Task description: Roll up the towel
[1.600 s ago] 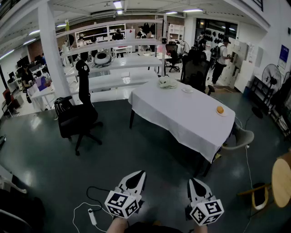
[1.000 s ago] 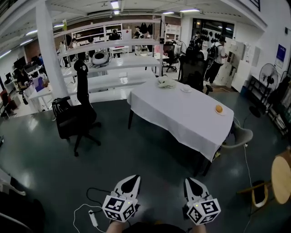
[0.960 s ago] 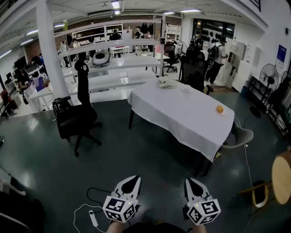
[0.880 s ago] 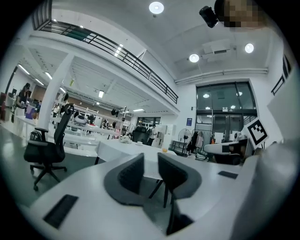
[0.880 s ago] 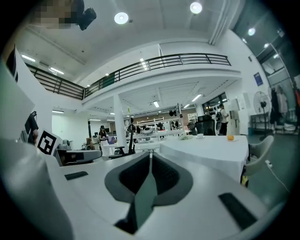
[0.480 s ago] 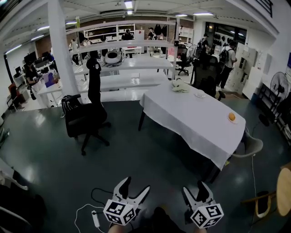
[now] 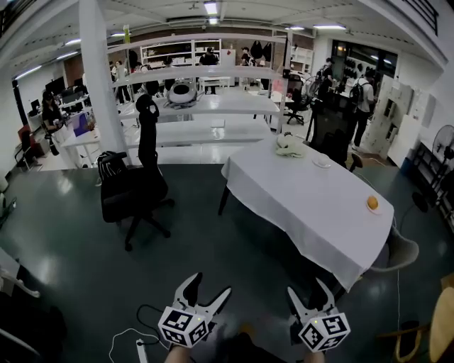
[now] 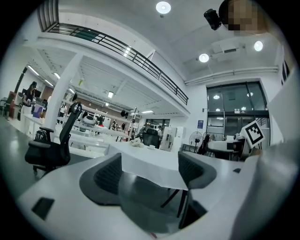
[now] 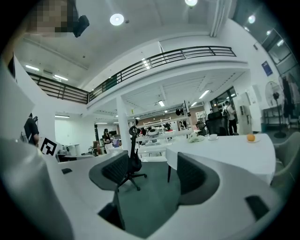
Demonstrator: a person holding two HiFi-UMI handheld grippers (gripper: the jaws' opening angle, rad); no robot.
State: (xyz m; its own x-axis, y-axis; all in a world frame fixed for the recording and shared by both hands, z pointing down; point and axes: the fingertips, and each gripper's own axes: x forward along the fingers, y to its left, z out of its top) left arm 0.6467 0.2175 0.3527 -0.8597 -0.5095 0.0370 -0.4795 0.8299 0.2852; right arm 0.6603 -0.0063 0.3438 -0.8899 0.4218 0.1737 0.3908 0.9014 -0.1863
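1. My left gripper (image 7: 210,285) hangs low over the floor; its jaws have just sprung wide, with nothing between them.
2. The towel (image 7: 289,145), I judge, is the crumpled pale cloth at the far end of the table (image 7: 312,198), well apart from both grippers.
3. My right gripper (image 7: 308,288) has also just opened its jaws, then eased them in slightly; they are empty.
4. Nothing is rolled yet: approach, flattening and rolling all remain.

Open-plan workshop, dark glossy floor (image 7: 71,262); white-clothed table (image 7: 298,191) was the reference; black office chair (image 7: 138,188) stood left of the table, well apart; white pillar (image 7: 99,78) rose further left, behind the chair; long white benches (image 7: 206,131) ran behind the table; ceiling lights (image 7: 211,8) were on above them; standing fan (image 7: 443,138) sat far right; railed mezzanine (image 8: 126,51) ran overhead.
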